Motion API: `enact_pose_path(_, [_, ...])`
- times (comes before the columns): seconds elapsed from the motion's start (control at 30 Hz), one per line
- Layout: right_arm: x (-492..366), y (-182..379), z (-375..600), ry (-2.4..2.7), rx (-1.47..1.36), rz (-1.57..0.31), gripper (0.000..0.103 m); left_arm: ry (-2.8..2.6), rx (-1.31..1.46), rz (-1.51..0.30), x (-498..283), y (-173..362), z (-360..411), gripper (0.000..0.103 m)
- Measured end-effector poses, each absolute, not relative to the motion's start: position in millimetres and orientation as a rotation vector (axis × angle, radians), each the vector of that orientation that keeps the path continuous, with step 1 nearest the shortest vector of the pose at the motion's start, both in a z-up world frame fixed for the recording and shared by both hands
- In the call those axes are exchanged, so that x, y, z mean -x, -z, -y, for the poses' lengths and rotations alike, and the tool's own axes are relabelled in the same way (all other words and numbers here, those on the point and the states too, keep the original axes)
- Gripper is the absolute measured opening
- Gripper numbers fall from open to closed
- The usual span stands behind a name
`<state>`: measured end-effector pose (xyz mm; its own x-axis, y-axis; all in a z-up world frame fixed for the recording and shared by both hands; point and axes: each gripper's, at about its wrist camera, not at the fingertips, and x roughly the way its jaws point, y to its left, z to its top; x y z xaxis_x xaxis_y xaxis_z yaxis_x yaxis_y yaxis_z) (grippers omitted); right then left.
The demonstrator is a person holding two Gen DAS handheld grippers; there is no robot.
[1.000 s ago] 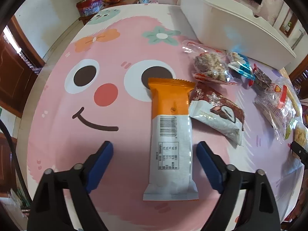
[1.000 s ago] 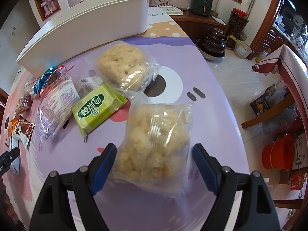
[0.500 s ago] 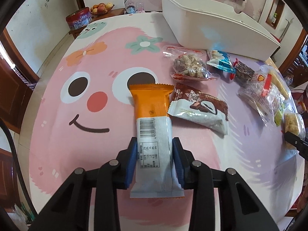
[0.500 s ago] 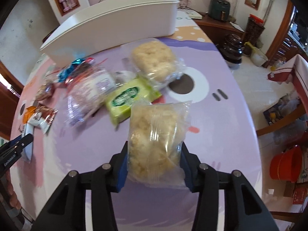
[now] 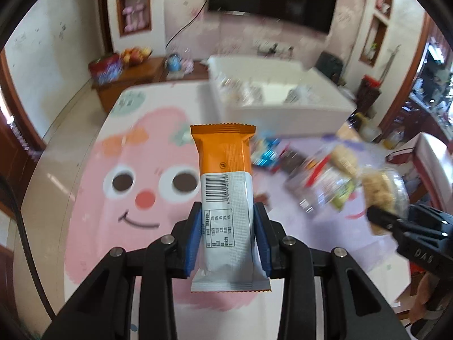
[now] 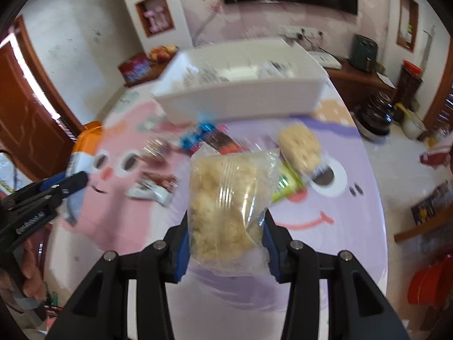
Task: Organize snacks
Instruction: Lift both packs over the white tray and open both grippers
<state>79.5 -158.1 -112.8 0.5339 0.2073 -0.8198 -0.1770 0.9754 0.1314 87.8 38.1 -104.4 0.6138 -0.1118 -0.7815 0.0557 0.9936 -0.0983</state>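
Observation:
My left gripper is shut on an orange and white snack bar and holds it upright above the table. My right gripper is shut on a clear bag of puffed rice cake, lifted off the table. The white bin stands at the table's far side, also in the right wrist view, with some packets inside. Each gripper shows in the other's view: the right one at the right, the left one at the left.
Loose snacks lie on the cartoon tablecloth: a second rice cake bag, a green packet, a brown and white packet, a blue wrapper. A wooden sideboard stands beyond the table.
Both grippers closed on their snacks, then lifted them off the table and tilted up. The view now faces the bin and the room.

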Motion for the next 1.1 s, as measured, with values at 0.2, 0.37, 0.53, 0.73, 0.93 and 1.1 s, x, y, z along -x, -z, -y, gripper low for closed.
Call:
enact_pose_path(0.2, [-106.3, 50.8, 150.9, -0.317, -0.062, -0.885, 0.044, 0.16, 0.041, -0.791, -111.1, 41.2, -24.0, 0.034])
enact_pose_path(0.37, [-146.0, -1.8, 151.3, -0.321, -0.046, -0.809, 0.044, 0.187, 0.047, -0.747, -147.4, -5.4, -20.6, 0.035])
enact_pose_path(0.53, [-179.0, -47.6, 160.5, -0.309, -0.065, -0.742, 0.044, 0.193, 0.077, -0.73, -188.4, -45.5, -24.3, 0.035])
enact_pose_path(0.73, [-231.6, -80.5, 168.5, -0.26, -0.057, -0.706, 0.044, 0.16, 0.032, -0.69, -240.5, -75.4, -17.7, 0.036])
enact_pose_path(0.93, [-289.4, -72.7, 178.0, -0.223, -0.102, -0.733, 0.044, 0.147, 0.018, -0.705, -294.4, -69.2, -3.6, 0.036])
enact_pose_path(1.1, [-330.1, -40.6, 182.6, -0.187, -0.132, -0.787, 0.044, 0.147, 0.01, -0.746, -329.8, -45.1, 11.8, 0.036])
